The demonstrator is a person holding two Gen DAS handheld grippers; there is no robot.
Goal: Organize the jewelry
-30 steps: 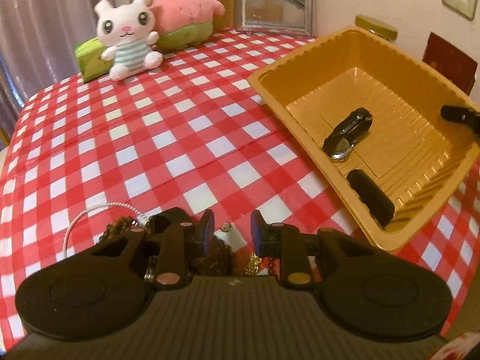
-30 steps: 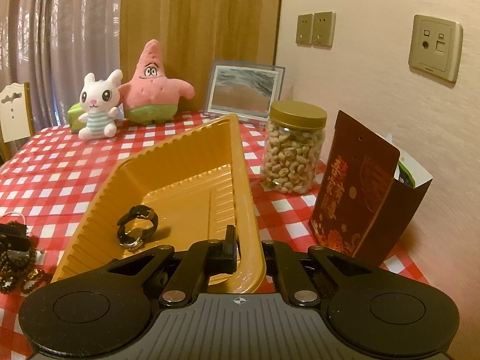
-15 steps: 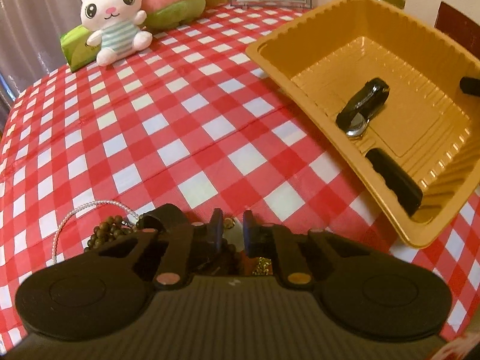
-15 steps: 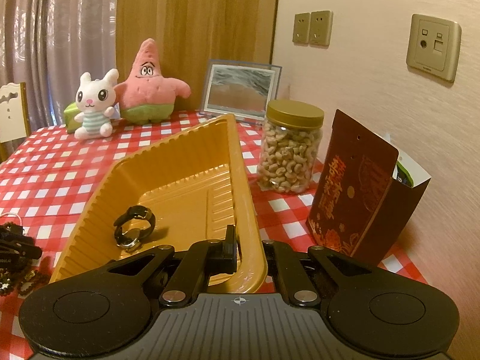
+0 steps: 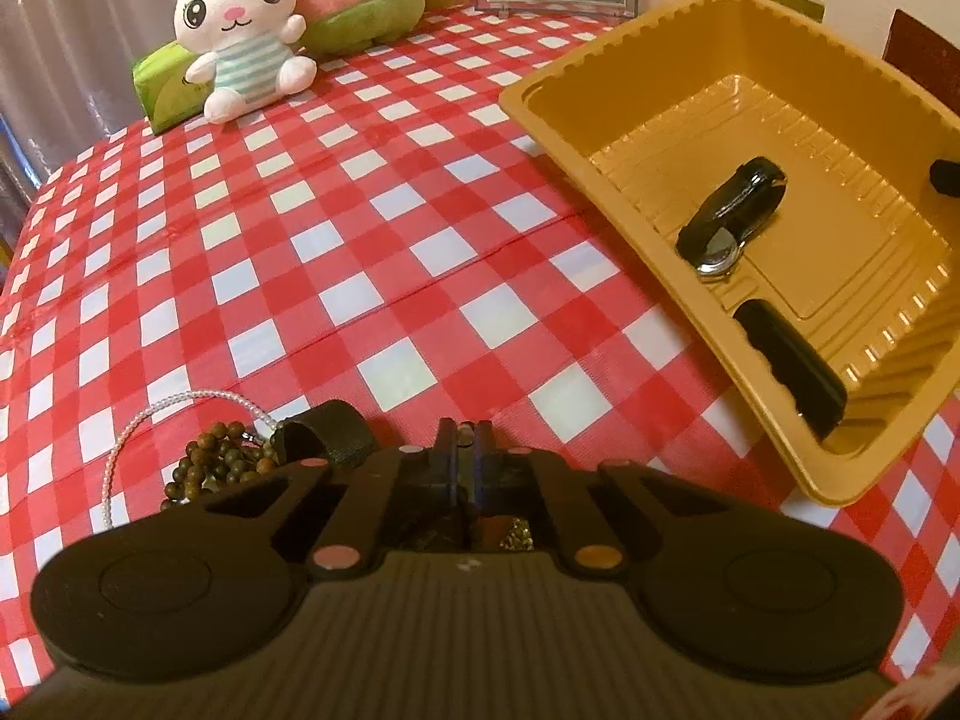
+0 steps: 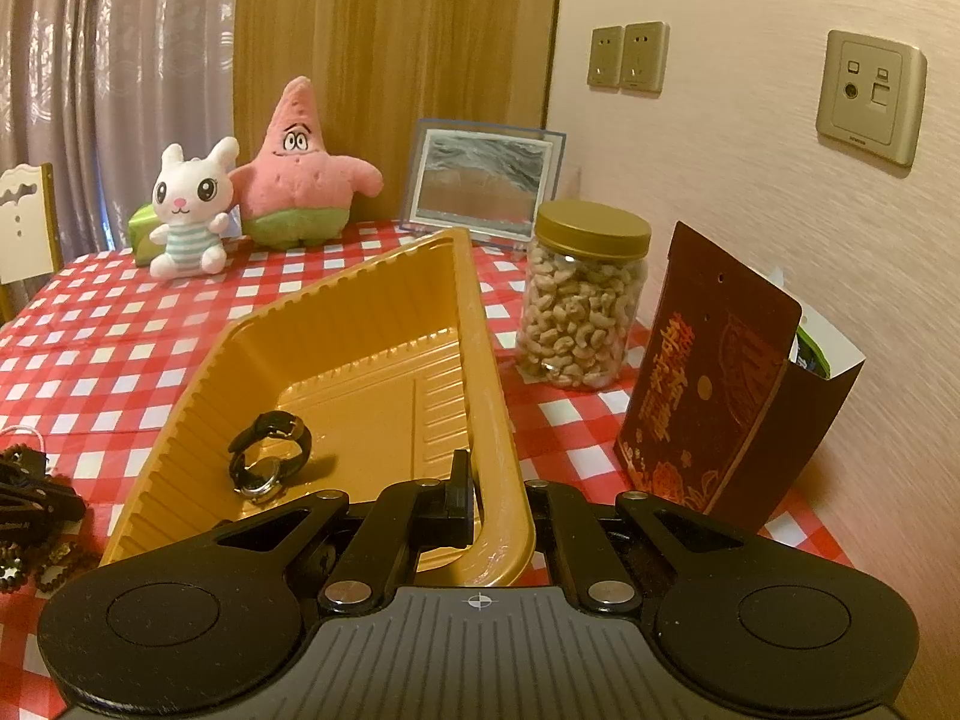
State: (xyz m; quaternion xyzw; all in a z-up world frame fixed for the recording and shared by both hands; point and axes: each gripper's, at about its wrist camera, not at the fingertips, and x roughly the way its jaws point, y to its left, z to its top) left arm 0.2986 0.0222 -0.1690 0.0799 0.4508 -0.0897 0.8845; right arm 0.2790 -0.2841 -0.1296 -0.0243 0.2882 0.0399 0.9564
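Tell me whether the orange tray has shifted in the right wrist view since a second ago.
No. The orange tray keeps its place beside the cashew jar, its rim clamped in the right hand-held gripper.

Warm, yellowish indoor light tints both views, fairly dim and soft. Strong fisheye distortion bends the checked cloth on the bench (image 5: 372, 222) into a dome and curves the wall (image 6: 750, 138) and curtain (image 6: 90, 90) toward the edges; the corners fall to black. The gold tray (image 6: 384, 324) carries mild glare on its ribbed floor, and the watch (image 6: 270, 456) in it throws a soft shadow. The wall beside the sockets looks smeared. Fine detail is grainy throughout.
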